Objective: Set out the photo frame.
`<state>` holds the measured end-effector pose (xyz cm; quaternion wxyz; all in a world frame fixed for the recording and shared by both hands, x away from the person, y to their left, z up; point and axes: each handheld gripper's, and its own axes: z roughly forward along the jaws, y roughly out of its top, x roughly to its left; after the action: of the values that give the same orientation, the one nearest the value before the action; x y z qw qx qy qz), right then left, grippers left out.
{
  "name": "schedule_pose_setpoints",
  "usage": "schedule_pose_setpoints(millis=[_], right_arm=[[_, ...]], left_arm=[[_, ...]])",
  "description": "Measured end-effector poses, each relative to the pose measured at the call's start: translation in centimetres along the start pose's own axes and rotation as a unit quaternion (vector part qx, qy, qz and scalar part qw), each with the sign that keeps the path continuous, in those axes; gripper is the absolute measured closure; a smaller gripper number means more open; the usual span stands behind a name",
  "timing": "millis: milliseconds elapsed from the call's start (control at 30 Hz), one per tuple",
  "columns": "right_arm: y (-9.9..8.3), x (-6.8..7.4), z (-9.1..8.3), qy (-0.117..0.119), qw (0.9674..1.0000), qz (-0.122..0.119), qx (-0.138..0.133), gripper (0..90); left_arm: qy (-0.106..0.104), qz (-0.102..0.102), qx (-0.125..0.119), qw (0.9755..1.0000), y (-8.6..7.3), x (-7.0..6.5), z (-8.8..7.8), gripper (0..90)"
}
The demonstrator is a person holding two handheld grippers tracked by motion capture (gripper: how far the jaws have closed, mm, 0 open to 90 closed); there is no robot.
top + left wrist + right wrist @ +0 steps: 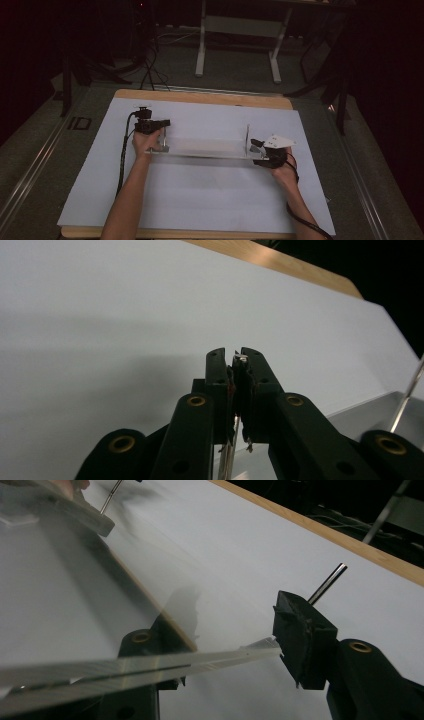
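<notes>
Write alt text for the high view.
A person's two hands hold a clear acrylic stand by its ends over a white sheet: left gripper shut on one end, right gripper at the other. Dark room behind.

Dim room, dark surroundings; soft shadows; near foreground blurred.

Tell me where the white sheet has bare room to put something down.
Free: the white sheet between the clear panel and the near table edge, between the forearms; also the strip behind it. Crowded: the panel ends, held by the left gripper and right gripper.
</notes>
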<state>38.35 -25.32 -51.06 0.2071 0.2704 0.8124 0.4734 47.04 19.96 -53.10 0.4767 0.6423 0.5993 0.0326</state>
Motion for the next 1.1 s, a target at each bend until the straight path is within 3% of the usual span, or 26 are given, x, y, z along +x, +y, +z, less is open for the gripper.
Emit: schedule_pose_setpoints(millis=[100,400,733,933,1000,1100], right_arm=[[0.1,-0.3,0.0,0.011,0.9999,0.01,0.004,49.5],[0.2,-0.4,0.0,0.013,0.9998,0.016,0.008,49.5],[0.6,-0.7,0.1,0.011,0.9993,0.034,0.002,49.5],[0.7,-0.8,0.2,0.013,0.9992,0.037,0.004,49.5],[0.8,-0.8,0.2,0.013,0.9992,0.037,0.006,49.5],[0.8,-0.8,0.1,0.014,0.9992,0.037,0.008,49.5]], left_arm=[[0.002,0.006,0.001,1.0,0.0,0.0,0.0,81.9],[0.011,0.02,0.002,0.9997,-0.1,-0.1,0.1,75.9],[0.009,0.025,-0.026,0.9993,0.4,-0.2,-1.3,70.1],[0.007,0.055,-0.034,0.9979,0.6,-0.3,-2.7,66.6],[0.006,0.073,-0.044,0.9963,0.4,-0.5,-3.6,65.5],[-0.003,0.082,-0.057,0.995,0.2,-0.4,-4.6,64.5]])
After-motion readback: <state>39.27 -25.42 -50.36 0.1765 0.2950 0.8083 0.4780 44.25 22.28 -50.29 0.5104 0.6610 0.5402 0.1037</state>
